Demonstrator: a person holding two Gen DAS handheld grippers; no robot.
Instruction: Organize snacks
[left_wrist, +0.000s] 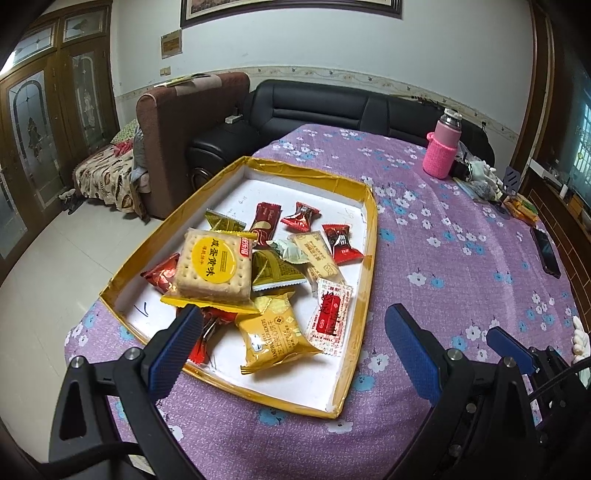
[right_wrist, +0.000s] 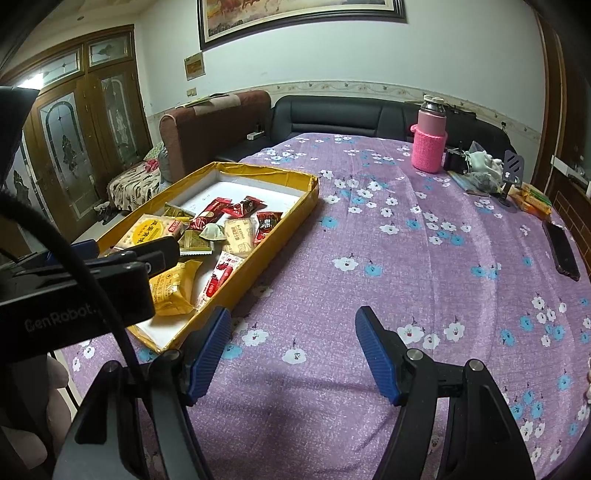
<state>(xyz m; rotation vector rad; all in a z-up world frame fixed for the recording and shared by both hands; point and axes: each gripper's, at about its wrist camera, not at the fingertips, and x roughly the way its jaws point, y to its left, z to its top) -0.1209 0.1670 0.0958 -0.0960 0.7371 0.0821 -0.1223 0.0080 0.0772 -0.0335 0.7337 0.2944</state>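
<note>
The snacks all lie heaped in the yellow-rimmed tray (left_wrist: 229, 177) on the purple flowered tablecloth (left_wrist: 443, 240), with none loose on the cloth, which fits both a pile waiting to be sorted and one just gathered; if a packet is to be lifted, I judge it best to take the big round-labelled cracker pack (left_wrist: 212, 267) on top by its edges so the ones beneath stay put. I count about a dozen packets: roughly four or five red, four gold or yellow, and the rest pale, some half hidden. The left gripper (left_wrist: 291, 347) hovers over the tray's near end and the right gripper (right_wrist: 293, 350) over bare cloth beside it, both spread wide and holding nothing.
</note>
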